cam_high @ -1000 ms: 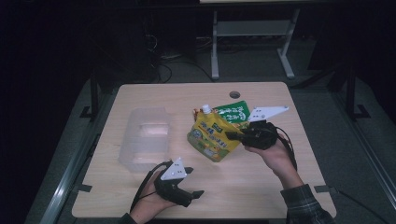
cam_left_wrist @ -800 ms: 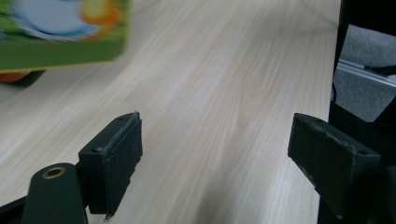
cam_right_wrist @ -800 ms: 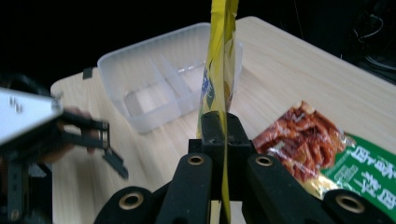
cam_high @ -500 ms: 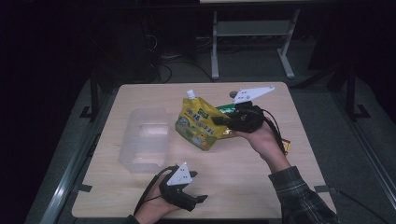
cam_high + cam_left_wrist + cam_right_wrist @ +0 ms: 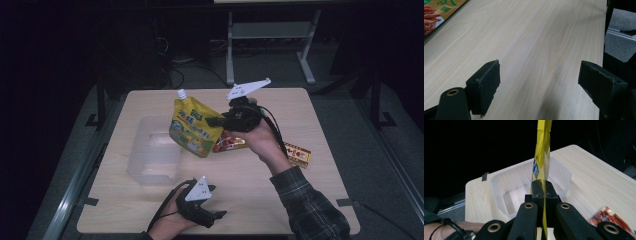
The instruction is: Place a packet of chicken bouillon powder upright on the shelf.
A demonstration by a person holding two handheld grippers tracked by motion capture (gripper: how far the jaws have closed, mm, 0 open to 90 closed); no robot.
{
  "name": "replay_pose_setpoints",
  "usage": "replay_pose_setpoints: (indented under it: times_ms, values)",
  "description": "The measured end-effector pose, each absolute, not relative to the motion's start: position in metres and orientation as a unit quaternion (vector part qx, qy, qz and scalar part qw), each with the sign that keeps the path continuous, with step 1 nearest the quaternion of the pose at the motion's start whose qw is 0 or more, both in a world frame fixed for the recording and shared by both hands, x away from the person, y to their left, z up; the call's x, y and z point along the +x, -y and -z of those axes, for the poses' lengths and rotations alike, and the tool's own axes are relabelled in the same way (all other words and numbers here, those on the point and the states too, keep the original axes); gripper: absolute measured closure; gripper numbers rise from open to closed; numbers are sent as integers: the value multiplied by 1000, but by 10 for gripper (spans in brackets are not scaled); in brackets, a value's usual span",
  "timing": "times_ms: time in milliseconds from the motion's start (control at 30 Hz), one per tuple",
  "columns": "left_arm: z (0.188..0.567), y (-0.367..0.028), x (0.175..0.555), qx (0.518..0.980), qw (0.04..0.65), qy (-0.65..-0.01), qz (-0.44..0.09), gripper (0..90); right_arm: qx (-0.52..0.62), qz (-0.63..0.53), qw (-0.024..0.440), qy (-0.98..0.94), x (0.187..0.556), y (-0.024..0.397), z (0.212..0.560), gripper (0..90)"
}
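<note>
So the right gripper (image 5: 212,120) has its jaws clamped on the edge of the yellow pouch (image 5: 192,128), holding it in the air mid-frame, just right of the clear tub (image 5: 150,165). The left gripper (image 5: 212,216) sits bottom centre on the table (image 5: 310,200), jaws wide apart with nothing in them

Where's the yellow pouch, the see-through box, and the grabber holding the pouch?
yellow pouch (image 5: 192,129): high view, middle of its printed front.
clear plastic box (image 5: 152,172): high view, near wall.
right gripper (image 5: 542,188): right gripper view, where its closed jaws pinch the pouch's edge.
</note>
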State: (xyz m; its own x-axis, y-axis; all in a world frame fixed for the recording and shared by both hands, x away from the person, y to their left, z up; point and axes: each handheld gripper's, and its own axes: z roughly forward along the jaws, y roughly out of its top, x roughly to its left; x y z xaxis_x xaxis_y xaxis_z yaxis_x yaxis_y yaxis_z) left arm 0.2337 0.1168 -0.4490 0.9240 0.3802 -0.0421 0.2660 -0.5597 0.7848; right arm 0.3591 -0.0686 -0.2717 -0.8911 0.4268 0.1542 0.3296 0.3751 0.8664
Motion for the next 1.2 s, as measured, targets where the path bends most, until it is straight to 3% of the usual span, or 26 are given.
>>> replay_pose_setpoints:
  times_ms: [767,1200]
  values:
    - [450,-118,235,881,434,-178,-60,172,193,-489,6,-851,353,-24,277,900]
    - [451,-117,234,880,437,-180,-51,170,201,-480,-13,-854,357,-45,288,900]
